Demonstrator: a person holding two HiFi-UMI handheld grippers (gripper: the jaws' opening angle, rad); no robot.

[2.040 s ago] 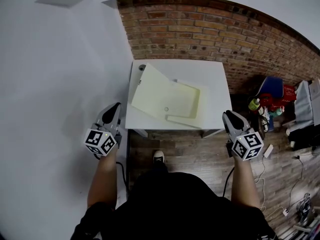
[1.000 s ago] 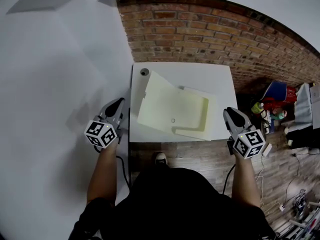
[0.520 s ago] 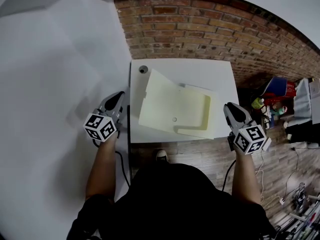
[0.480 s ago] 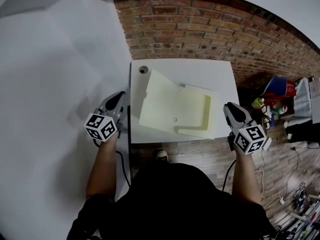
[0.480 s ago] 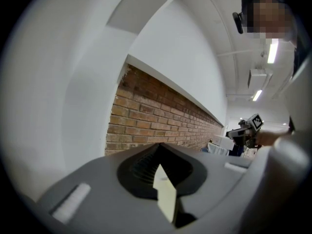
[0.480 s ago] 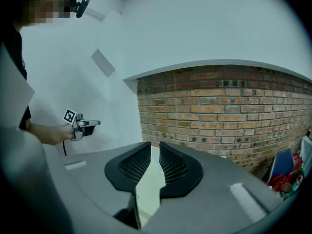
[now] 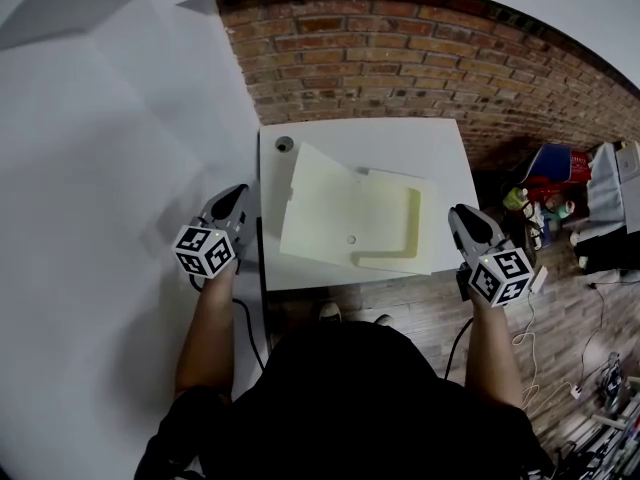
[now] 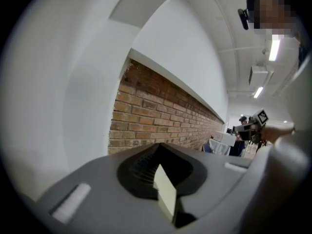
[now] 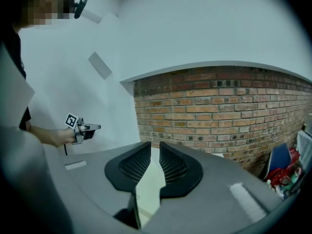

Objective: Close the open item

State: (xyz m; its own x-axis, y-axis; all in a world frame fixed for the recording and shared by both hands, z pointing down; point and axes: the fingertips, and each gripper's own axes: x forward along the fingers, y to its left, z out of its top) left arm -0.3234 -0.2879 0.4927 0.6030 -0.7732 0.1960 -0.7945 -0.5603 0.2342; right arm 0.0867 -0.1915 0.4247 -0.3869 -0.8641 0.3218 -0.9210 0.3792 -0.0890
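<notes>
Pale-yellow box (image 7: 385,230) on white worktop (image 7: 400,143), lid (image 7: 315,208) raised at left | left claw (image 7: 232,195) slightly apart, empty | right claw (image 7: 462,216) narrowly apart, empty | both flank worktop

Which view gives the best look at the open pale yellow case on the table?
The head view: the whole pale yellow case shows from above on the white table, its lid open at the left. The left gripper view catches only a pale sliver of it between its jaws; the right gripper view, only a narrow strip.
</notes>
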